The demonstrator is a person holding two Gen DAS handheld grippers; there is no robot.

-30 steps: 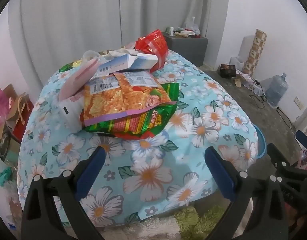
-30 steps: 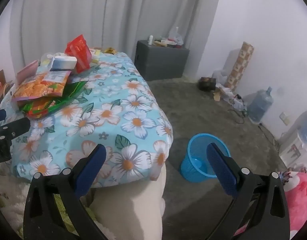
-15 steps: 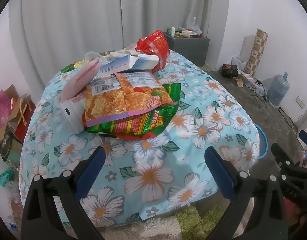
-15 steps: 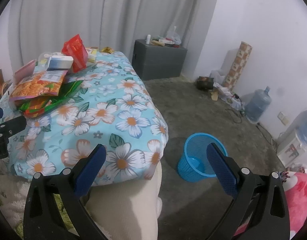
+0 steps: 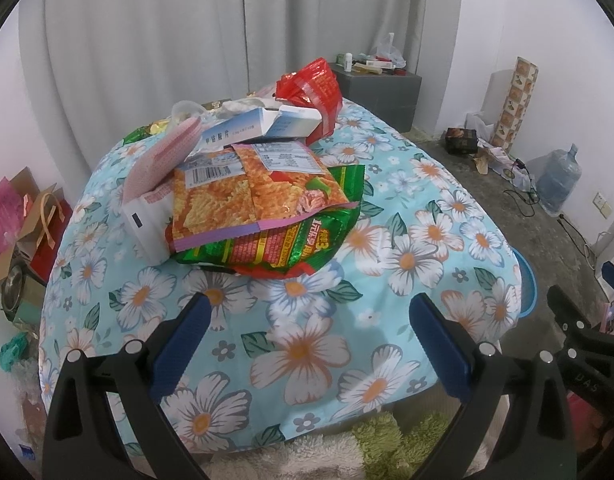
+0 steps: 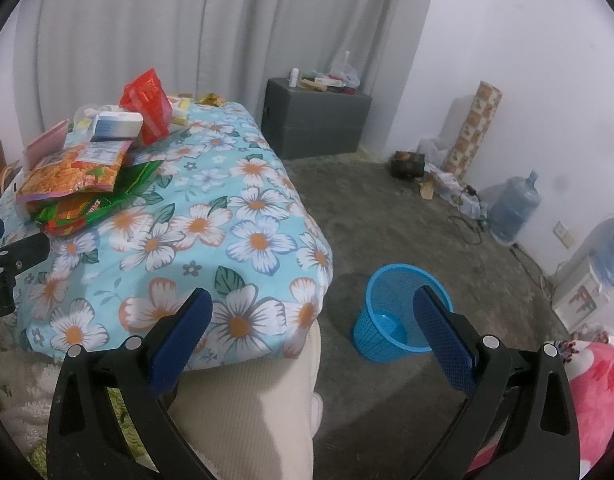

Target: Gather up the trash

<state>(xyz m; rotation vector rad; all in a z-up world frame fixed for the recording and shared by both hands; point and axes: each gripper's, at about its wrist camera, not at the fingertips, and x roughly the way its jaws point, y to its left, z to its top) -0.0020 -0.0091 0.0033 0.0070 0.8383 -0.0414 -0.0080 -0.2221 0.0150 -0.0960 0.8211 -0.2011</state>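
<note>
Wrappers (image 5: 263, 196) beyond gaping left tongs (image 5: 307, 324)

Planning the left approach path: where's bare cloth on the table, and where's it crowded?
Free: the near strip of floral cloth between the left gripper and the green wrapper, and the right side toward the edge above the blue basket. Crowded: far-left, where the orange packet, white box and red bag pile up.

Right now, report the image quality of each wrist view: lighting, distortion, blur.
Left wrist view: dim bluish light, strong fisheye bulge in the floral cloth, dark vignette at the corners, snack packets sharp. Right wrist view: the same soft light, faint shadows, blue basket clear, far clutter by the wall slightly soft.
</note>
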